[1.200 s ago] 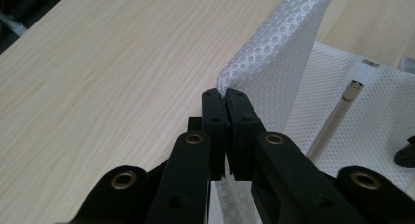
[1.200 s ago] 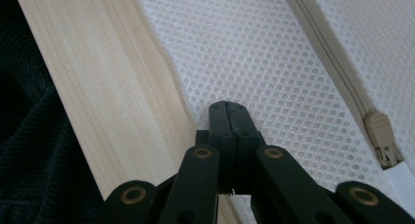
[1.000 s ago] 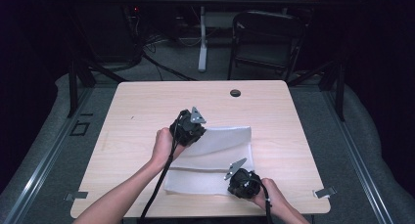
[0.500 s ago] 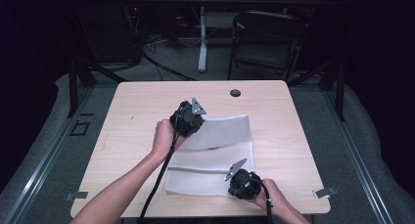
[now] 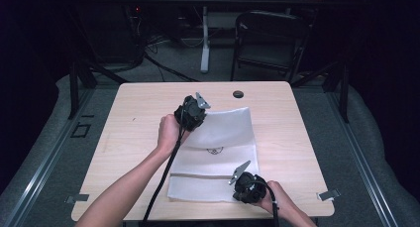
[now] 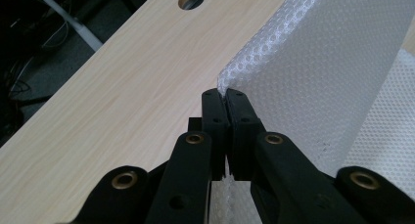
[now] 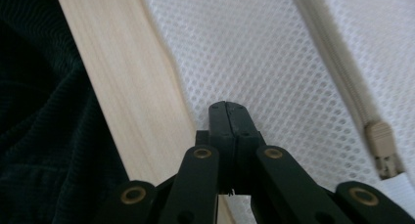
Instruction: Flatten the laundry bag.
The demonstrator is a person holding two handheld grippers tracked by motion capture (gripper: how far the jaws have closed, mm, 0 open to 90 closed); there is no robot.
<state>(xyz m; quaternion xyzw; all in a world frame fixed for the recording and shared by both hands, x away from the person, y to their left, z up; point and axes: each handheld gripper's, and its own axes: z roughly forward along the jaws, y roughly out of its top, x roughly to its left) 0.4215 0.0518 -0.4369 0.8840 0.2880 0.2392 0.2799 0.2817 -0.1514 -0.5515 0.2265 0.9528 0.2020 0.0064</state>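
A white mesh bag (image 5: 218, 157) lies on the light wooden table (image 5: 129, 123), and every place here is told from that bag. It is a flat pouch with a zipper (image 5: 198, 176) running across it near its near end; the zipper pull (image 7: 384, 148) sits at the bag's right side, and nothing shows through the mesh inside it, so whether it holds anything cannot be told. A small dark print (image 5: 214, 150) marks the middle of the bag. Its long axis runs from the person's edge of the table toward the far edge, where a round hole (image 5: 238, 93) sits just beyond the bag's far end. The near part lies flat, while the far part is lifted off the table and folds back over the rest. The left gripper (image 5: 194, 112) is at the bag's far left corner, its jaws closed on the mesh edge (image 6: 230, 82), which stands up from the pinch. The right gripper (image 5: 242, 180) is at the bag's near right corner, jaws pressed together on the mesh there, close to the table's edge. The left hand (image 5: 168, 133) is just left of the bag, and the right hand (image 5: 277, 199) is beside its near right corner.
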